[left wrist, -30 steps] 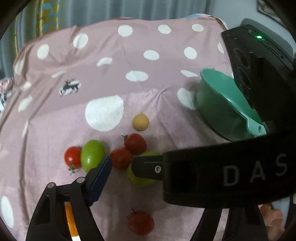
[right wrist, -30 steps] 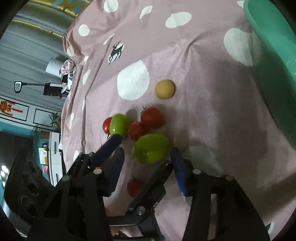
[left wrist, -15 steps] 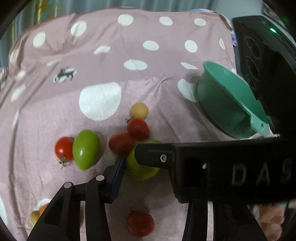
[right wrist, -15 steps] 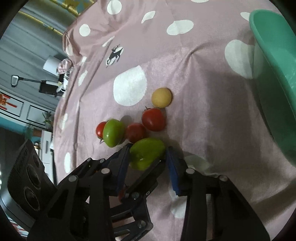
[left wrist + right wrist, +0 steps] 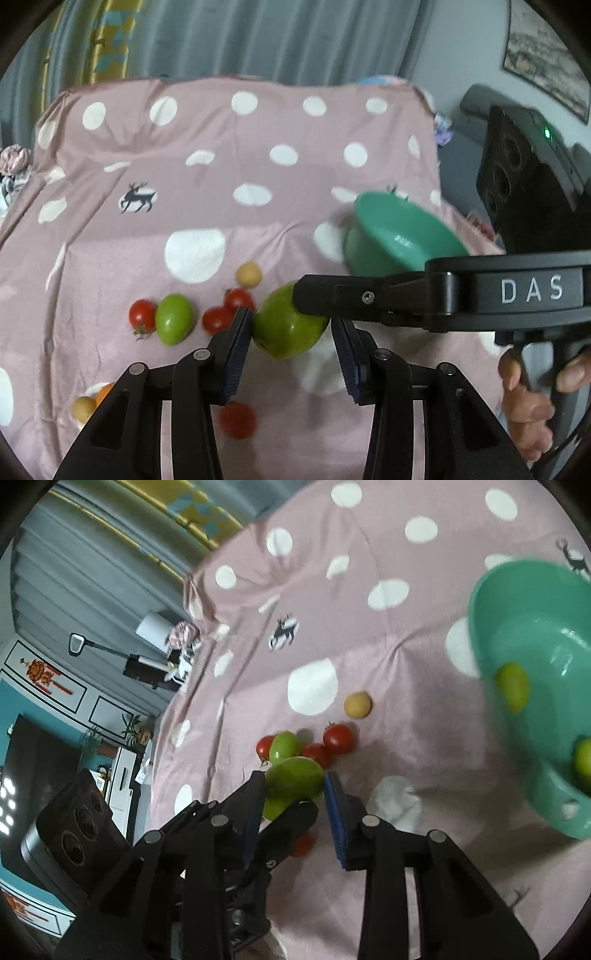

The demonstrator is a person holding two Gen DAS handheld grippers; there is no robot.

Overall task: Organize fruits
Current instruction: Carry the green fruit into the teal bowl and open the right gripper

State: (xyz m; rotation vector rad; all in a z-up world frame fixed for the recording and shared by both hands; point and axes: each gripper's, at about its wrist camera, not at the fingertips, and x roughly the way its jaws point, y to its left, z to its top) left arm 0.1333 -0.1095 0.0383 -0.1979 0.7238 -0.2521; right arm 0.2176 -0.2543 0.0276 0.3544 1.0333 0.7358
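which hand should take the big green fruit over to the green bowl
Right. Both jaws have just been closing with the big green fruit between them, but the right gripper lies between the left gripper and the green bowl, whose open mouth faces its camera.

A pink polka-dot bedsheet (image 5: 229, 192) carries red tomatoes (image 5: 142, 316), a green tomato (image 5: 173, 319), a yellow fruit (image 5: 249, 274) and a teal bowl (image 5: 397, 230).
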